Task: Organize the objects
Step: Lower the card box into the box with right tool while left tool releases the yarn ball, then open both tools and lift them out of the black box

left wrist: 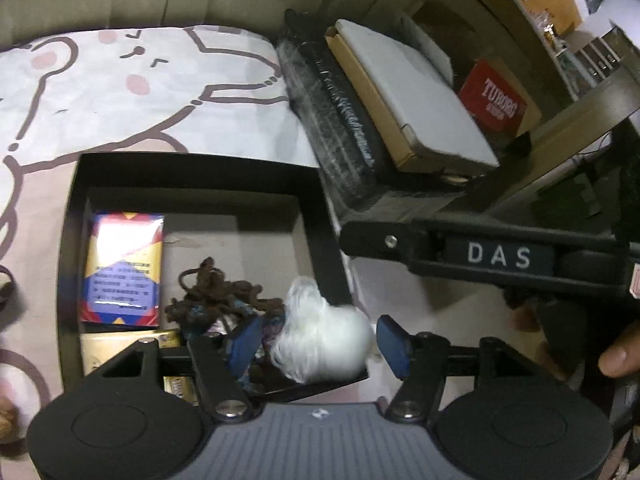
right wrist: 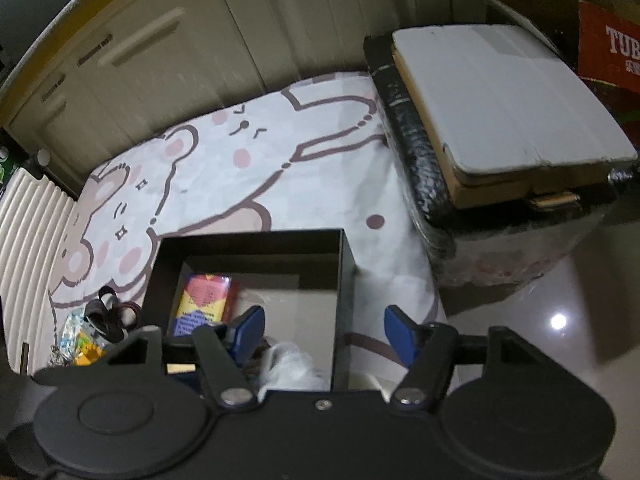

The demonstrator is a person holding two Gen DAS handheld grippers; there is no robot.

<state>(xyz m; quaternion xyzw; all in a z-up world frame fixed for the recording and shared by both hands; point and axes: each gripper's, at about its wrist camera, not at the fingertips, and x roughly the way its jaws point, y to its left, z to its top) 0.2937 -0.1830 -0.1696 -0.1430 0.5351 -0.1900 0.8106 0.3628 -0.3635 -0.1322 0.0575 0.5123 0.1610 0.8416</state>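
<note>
Left wrist view: left gripper [left wrist: 318, 344] hangs over the near right corner of a black open-top box [left wrist: 200, 172] that sits on a cartoon-bear cloth [left wrist: 120, 92]. Blue pads [left wrist: 244, 344] stand apart w/ a white fluffy ball [left wrist: 320, 344] between them, blurred; a gap shows on its right side, so the claw looks released and not pressing on it. The ball lies at the box's near right edge. Inside the box: a colourful printed packet [left wrist: 122, 268] upright-ish at the left wall, a gold packet [left wrist: 128, 346] below it, and a brown yarn tangle [left wrist: 224, 296] in the middle, just beside the ball. Right of the box, the other tool's black arm marked "DAS" [left wrist: 498, 258] crosses the pic, w/ fingertips of a hand [left wrist: 620, 354] at the right edge.

Right wrist view: right gripper [right wrist: 324, 338] is released, nothing between its pads; it straddles the box's right wall [right wrist: 344, 292]. Left of the box on the cloth: black loops, maybe hair ties [right wrist: 112, 314], and a small shiny colourful item [right wrist: 78, 340], can't tell what. Behind, to the right: a black wrapped crate [right wrist: 412, 152] w/ a white-topped cardboard box [right wrist: 500, 104] on it, and a red "TUBORG" carton [left wrist: 496, 98] farther back.
</note>
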